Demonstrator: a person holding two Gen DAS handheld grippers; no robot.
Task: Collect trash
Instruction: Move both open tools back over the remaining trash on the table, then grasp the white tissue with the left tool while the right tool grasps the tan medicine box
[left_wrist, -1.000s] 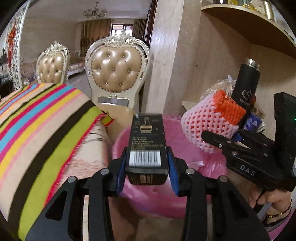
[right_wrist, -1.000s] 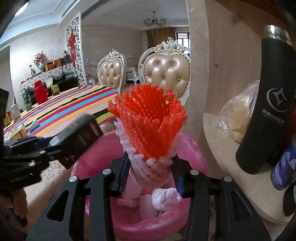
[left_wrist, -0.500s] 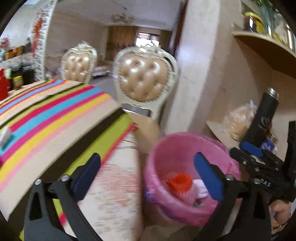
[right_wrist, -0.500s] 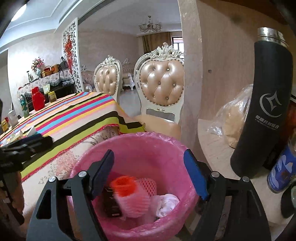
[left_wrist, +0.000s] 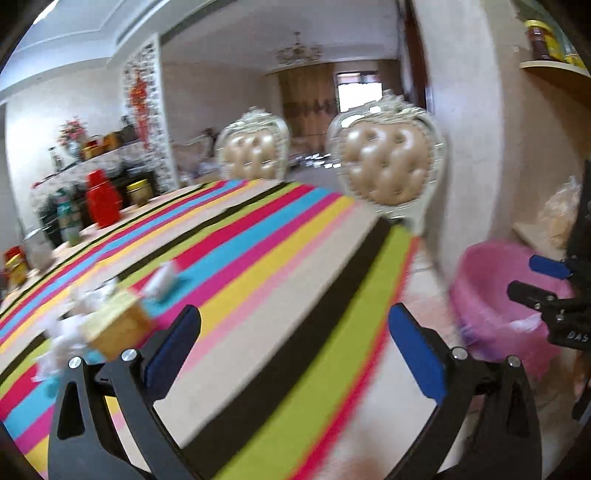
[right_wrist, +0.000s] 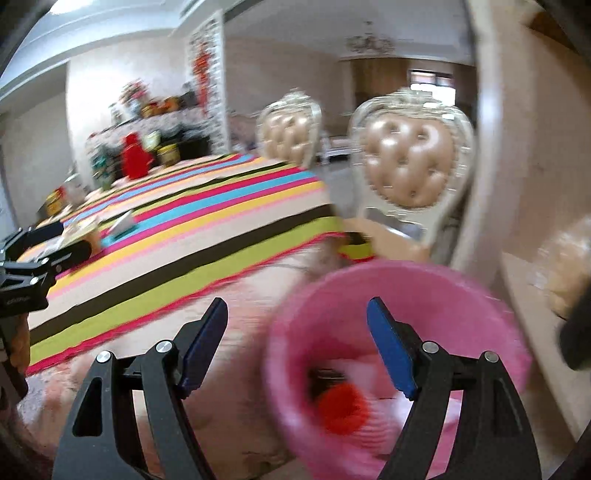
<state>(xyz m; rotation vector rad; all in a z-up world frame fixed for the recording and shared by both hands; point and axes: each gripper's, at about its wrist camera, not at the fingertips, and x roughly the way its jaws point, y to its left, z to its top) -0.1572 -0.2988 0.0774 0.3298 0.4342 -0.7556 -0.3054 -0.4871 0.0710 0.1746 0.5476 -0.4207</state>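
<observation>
- Scraps (left_wrist: 110, 325): a yellowish box with white crumpled bits and a small white-and-teal piece beside it lie on the striped cloth (left_wrist: 258, 266) at the far left of the left view, blurred. They look like the trash left to collect.
- Left gripper (left_wrist: 291, 343): a second ago it held a black barcoded box over the bin; now it is empty, jaws spread wide, and it has swung off the bin to look across the table. The drop seems done, and this hand is probably headed for the scraps to its left.
- Left pose: low over the table's near edge, fingers roughly level, pointing along the stripes toward the chairs (left_wrist: 391, 173). The blur says it is moving fast.
- Right gripper (right_wrist: 295, 343): a second ago it pinched a red-and-white foam net; now it is released and holds nothing.
- Right pose: angled down beside the table's end, its right finger over the bin's mouth, its left finger over the floor side. It has drifted left of the bin.
- Bin (right_wrist: 480, 295): pink-lined, on the floor between table end and wall. The foam net (right_wrist: 341, 406) lies inside with a dark item just behind it, likely the box, though too blurred to confirm.
</observation>
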